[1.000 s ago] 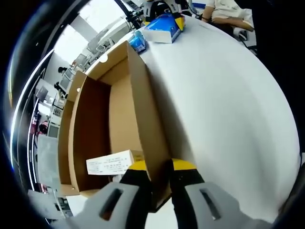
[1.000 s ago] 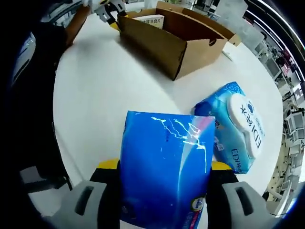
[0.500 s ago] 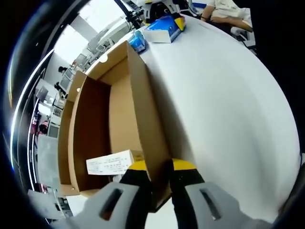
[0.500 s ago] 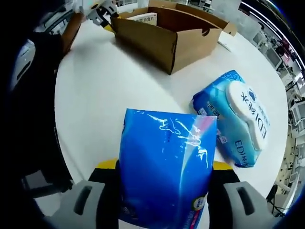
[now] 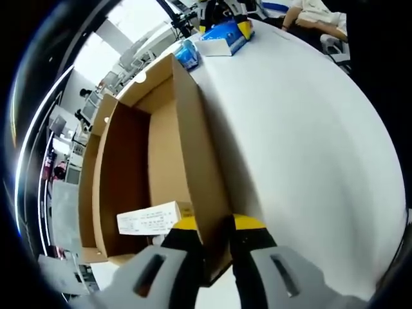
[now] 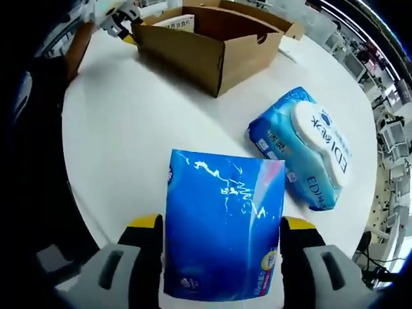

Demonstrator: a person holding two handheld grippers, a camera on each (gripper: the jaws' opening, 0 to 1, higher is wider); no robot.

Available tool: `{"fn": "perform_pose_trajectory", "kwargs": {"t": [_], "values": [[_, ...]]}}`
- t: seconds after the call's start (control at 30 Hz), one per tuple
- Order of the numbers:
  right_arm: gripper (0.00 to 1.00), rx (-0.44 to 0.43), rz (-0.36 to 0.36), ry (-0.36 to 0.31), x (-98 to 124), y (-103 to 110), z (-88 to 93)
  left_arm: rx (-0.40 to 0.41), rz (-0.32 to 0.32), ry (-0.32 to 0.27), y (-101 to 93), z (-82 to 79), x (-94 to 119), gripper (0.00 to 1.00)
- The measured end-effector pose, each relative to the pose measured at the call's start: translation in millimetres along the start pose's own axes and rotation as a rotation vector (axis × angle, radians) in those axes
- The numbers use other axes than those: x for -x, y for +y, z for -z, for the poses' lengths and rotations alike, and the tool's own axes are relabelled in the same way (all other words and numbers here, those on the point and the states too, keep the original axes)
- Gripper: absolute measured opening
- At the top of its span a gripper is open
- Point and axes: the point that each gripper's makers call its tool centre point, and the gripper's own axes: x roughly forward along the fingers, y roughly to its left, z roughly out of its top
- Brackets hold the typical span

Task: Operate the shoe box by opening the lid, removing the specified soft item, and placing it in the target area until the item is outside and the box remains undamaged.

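Shoe box (image 5: 161, 167) is being pinned at one long wall by the closed jaws of the left gripper (image 5: 215, 248), its long axis running away across the tabletop (image 5: 302, 141). Clear of the box, the blue packet (image 6: 222, 235) is being gripped lengthwise by the right gripper (image 6: 222, 257) beside the wipes pack (image 6: 306, 151); it should be lowered flat before release.

Matt brown cardboard shoe box (image 5: 187, 174), glossy blue plastic pack (image 6: 222, 235), smooth white table (image 6: 135, 129)
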Motion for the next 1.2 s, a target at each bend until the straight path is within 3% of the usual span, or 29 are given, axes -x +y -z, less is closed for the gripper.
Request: {"fn": "perform_pose_trajectory", "kwargs": {"t": [0.2,0.4,0.57,0.73,1.2], "values": [[0.85,-0.022,0.063,0.031,7.9,-3.5,-1.3,-0.003,-0.003,0.007,-0.1,0.4,-0.5,0.14],[0.86,-0.035,0.060,0.056,3.9,-1.7,-0.5,-0.003,-0.006,0.011,-0.1,0.6,-1.0,0.14],[0.78,-0.015,0.067,0.117,-4.4,-3.2,14.3,-0.007,-0.009,0.018,-0.2,1.0,-1.2,0.14],[0.69,-0.008,0.066,0.108,-0.8,-3.1,11.8,-0.008,-0.011,0.022,-0.2,1.3,-1.3,0.15],[0.65,0.069,0.044,0.125,-0.2,-1.7,13.2,-0.016,-0.015,0.032,-0.2,2.2,-1.4,0.15]]}}
